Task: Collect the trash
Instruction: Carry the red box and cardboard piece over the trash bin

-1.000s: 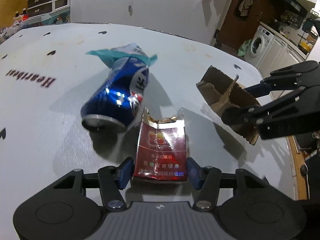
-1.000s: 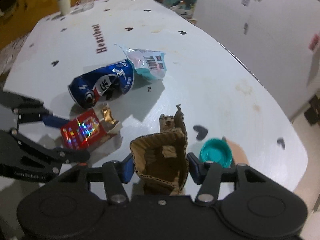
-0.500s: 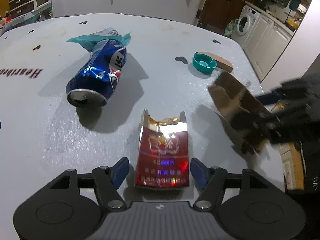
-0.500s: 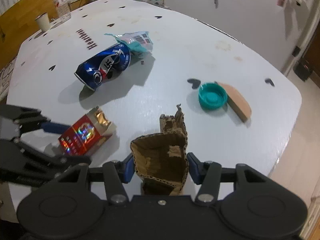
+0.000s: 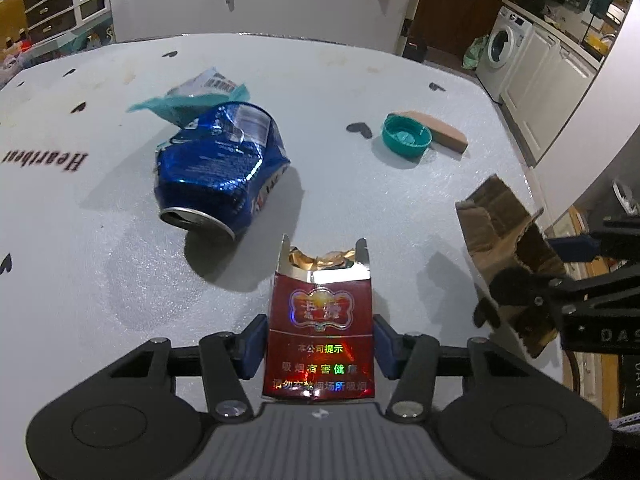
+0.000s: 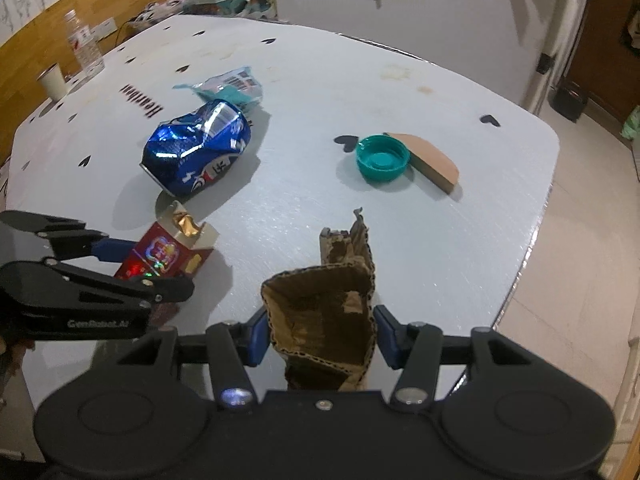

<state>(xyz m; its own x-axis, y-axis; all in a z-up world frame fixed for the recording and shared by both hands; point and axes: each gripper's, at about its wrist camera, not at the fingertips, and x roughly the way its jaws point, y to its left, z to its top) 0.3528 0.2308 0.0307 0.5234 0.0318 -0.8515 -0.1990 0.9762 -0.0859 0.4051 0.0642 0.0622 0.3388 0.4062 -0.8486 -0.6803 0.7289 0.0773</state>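
My left gripper has a red cigarette pack between its blue pads; its jaws are closing and the pads touch the pack's sides. The right gripper is shut on a torn brown cardboard piece, held over the table's near right part. The right wrist view shows the left gripper with the pack at lower left. A crushed blue can lies beyond the pack, with a teal wrapper behind it. A teal cap sits against a cardboard wedge to the right.
All of it is on a white table printed with small black hearts. Its rounded edge drops to the floor on the right. A water bottle and a paper cup stand at the far left edge.
The left jaws spread away from the cigarette pack, then came back against it. The right gripper carried the cardboard to the right, away from the can, and rolled.
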